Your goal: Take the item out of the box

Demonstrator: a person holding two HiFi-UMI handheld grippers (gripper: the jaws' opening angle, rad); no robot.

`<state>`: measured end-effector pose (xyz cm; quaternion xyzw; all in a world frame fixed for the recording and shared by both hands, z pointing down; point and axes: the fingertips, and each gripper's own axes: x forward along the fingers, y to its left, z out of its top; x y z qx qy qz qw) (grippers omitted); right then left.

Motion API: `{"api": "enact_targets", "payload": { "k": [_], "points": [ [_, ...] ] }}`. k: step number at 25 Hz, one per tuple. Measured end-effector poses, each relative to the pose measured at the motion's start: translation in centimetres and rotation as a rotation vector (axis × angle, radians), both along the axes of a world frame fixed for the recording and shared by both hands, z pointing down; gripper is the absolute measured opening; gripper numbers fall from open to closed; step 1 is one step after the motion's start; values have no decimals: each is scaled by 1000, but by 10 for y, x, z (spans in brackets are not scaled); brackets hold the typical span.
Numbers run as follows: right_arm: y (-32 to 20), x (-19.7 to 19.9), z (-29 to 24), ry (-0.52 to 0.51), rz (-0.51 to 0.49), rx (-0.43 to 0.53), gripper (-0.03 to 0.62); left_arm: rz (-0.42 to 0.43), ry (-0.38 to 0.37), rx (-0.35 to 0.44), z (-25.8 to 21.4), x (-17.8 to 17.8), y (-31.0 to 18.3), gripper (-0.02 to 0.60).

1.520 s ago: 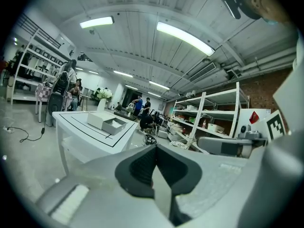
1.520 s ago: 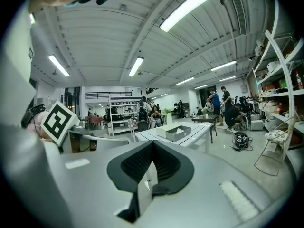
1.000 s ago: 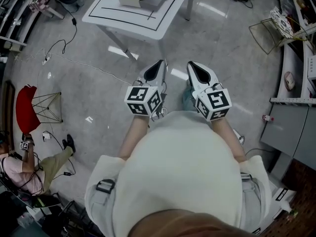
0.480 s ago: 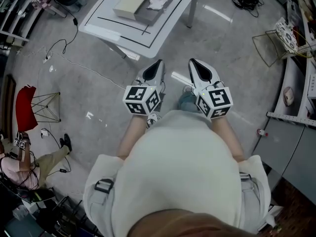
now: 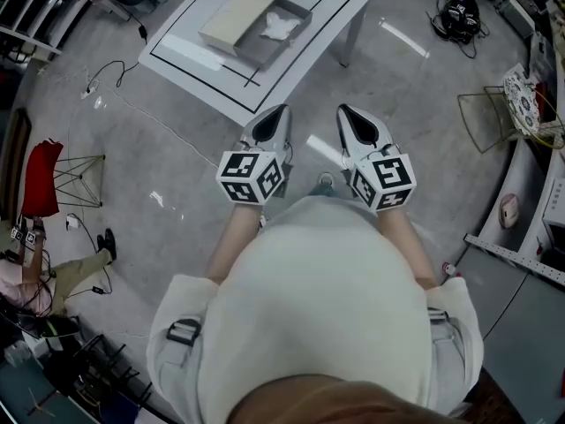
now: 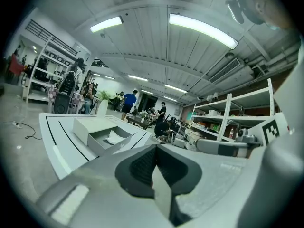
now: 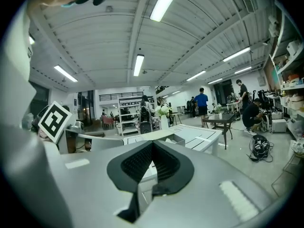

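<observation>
Field notes, standing well back from the work.

- Left gripper [image 5: 281, 113]: jaws closed tip to tip, nothing between them. Right gripper [image 5: 342, 111]: we read it the same way, closed and empty. Both are held side by side in front of the chest, pointing towards the white table with black outline markings [image 5: 291, 73].
- The shallow grey open box [image 5: 258, 54] sits on that table, with a pale flat lid [image 5: 236, 19] just beside it. The white crumpled item [image 5: 281, 26] lies inside the box, untouched. We cannot tell whether it is cloth or paper.
- We judge the task not yet begun; the approach comes first.

What could go wrong:
- Reaching in with the jaws closed would only push the item around or dent it. They need to open before descending.
- The item looks soft and light. A pinch on a loose corner may slip, or drag it over the wall and drop it.
- The box looks light too. It may slide or lift with the item unless the other gripper steadies it.
- The lid is close enough to be knocked.
- A black cable [image 5: 110, 82] trails on the floor left of the table, a trip risk.
</observation>
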<state>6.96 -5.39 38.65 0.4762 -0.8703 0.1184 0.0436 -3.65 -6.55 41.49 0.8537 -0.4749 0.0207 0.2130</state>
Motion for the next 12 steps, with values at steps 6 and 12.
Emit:
{"api": "enact_targets", "payload": {
  "k": [6, 12],
  "points": [
    [-37, 15, 2, 1, -57, 8, -2, -42, 0, 2, 4, 18, -33, 0],
    [-66, 28, 6, -3, -88, 16, -2, -72, -5, 5, 9, 30, -60, 0]
  ]
}}
